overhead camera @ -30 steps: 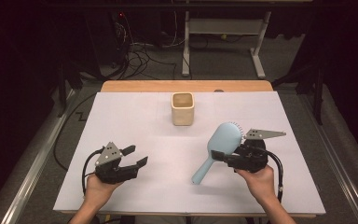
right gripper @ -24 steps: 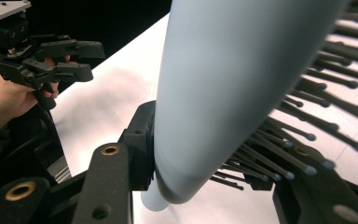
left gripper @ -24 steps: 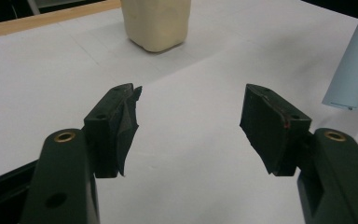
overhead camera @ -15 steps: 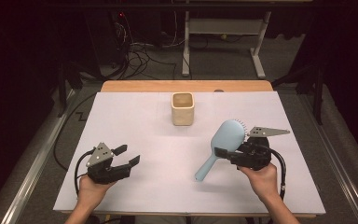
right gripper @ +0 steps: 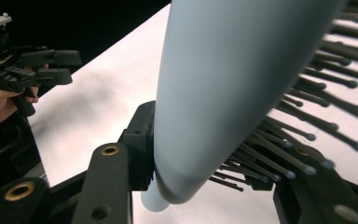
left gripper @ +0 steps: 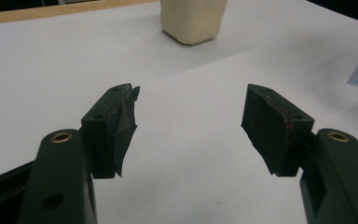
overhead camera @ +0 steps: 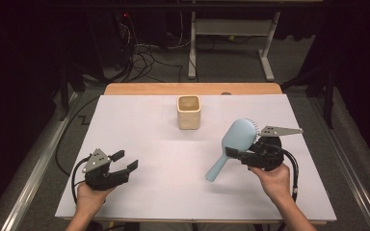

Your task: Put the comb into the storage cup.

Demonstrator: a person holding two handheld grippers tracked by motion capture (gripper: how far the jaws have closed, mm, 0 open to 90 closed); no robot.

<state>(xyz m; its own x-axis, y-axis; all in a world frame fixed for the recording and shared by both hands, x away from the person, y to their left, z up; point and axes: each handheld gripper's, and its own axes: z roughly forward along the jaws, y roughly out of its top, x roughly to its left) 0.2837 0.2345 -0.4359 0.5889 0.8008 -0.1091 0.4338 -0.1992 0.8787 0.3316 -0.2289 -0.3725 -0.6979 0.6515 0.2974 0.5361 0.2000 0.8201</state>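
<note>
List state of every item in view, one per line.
Hairbrush: light blue, clamped at the head, lifted off the table, handle pointing down-left, bristles facing away from the camera in the high view.
Cup: cream, upright, empty as far as visible, untouched.
Right gripper: shut on the hairbrush.
Left gripper: jaws open, nothing between them, low over the table.
Table: covered by a white sheet.

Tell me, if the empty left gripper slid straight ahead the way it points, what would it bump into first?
Probably the cream square cup: it sits ahead of the open left gripper, slightly off-centre, with bare white table between.
</note>
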